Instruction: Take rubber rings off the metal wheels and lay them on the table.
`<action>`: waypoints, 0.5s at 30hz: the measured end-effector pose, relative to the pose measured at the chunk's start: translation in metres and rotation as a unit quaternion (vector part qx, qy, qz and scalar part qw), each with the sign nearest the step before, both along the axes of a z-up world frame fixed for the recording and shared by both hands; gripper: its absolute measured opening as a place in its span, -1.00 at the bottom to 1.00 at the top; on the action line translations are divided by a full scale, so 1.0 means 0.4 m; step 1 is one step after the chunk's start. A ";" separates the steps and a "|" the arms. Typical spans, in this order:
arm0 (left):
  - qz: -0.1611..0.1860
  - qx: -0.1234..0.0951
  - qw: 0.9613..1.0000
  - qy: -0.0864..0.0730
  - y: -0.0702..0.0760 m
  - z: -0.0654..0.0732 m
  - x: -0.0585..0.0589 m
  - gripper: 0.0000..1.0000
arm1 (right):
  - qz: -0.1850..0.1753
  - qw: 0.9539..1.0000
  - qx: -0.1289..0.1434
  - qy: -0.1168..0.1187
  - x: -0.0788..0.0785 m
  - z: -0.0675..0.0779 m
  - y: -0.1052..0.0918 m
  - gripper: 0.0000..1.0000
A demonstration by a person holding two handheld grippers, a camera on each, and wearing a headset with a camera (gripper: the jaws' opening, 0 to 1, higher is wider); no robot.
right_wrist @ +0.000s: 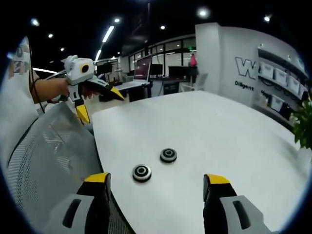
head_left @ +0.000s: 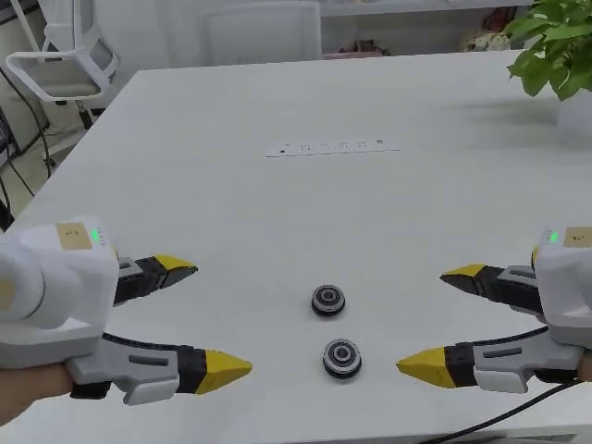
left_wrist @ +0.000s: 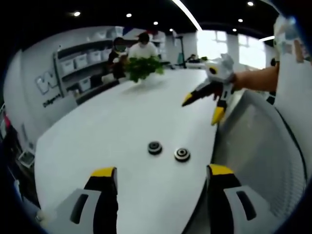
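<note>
Two small metal wheels with black rubber rings lie flat on the white table near its front edge: the farther wheel (head_left: pixel 328 300) (left_wrist: pixel 155 147) (right_wrist: pixel 168 155) and the nearer wheel (head_left: pixel 342 358) (left_wrist: pixel 182 154) (right_wrist: pixel 142 172). My left gripper (head_left: pixel 211 319) (left_wrist: pixel 158 171) (right_wrist: pixel 100 105) hovers open to the left of them, its yellow tips apart with nothing between. My right gripper (head_left: pixel 444 319) (right_wrist: pixel 156 179) (left_wrist: pixel 202 108) hovers open to the right of them, also holding nothing. Both point inward at the wheels.
A flush socket strip (head_left: pixel 331 147) sits in the table's middle. A green plant (head_left: pixel 553 51) stands at the far right corner and a white chair (head_left: pixel 65 55) at the far left. People stand by shelves (left_wrist: pixel 131 46) beyond the plant.
</note>
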State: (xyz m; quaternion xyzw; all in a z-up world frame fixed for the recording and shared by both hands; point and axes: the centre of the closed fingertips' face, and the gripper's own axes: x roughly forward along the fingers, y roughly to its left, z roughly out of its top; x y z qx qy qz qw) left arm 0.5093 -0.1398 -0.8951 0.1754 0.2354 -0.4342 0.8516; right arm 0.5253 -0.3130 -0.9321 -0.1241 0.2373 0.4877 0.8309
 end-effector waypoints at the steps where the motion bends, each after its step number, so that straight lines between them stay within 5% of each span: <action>1: -0.001 0.002 1.000 0.001 -0.002 -0.004 0.003 0.50 | 0.001 1.000 0.000 0.000 0.002 -0.002 0.002 0.51; 15: -0.035 0.005 0.999 0.010 -0.041 -0.049 0.036 0.26 | 0.035 0.999 -0.004 0.002 0.013 -0.056 0.034 0.33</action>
